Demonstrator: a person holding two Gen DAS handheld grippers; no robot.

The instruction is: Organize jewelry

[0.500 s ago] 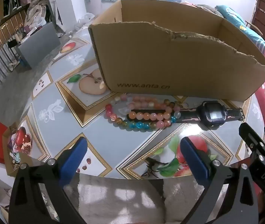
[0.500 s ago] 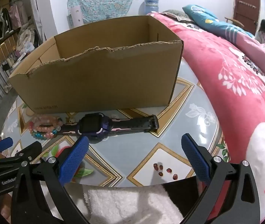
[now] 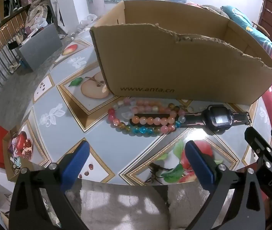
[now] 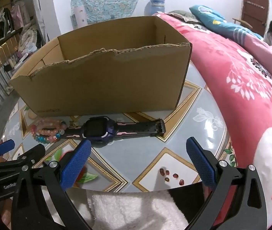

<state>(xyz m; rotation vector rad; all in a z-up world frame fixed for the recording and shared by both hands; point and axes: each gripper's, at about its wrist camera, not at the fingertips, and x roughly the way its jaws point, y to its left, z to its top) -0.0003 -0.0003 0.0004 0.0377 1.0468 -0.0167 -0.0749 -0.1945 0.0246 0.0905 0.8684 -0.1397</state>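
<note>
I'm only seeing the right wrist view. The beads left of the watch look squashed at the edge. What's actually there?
Observer: Several bead bracelets lie looped together, and one strap of the watch runs in among them.
Operator: Is the left gripper holding anything?
Observer: No. The left gripper is open and empty, short of the beads.
Operator: What's printed on the box?
Observer: The cardboard box reads www.anta.cn.

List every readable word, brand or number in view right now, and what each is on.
"www.anta.cn": front wall of the cardboard box, clear in the left wrist view, blurred in the right.
"DAS": right hand-held gripper, text cut off.
"GenRob": left hand-held gripper, text cut off.
Watch screen: nothing legible.
</note>
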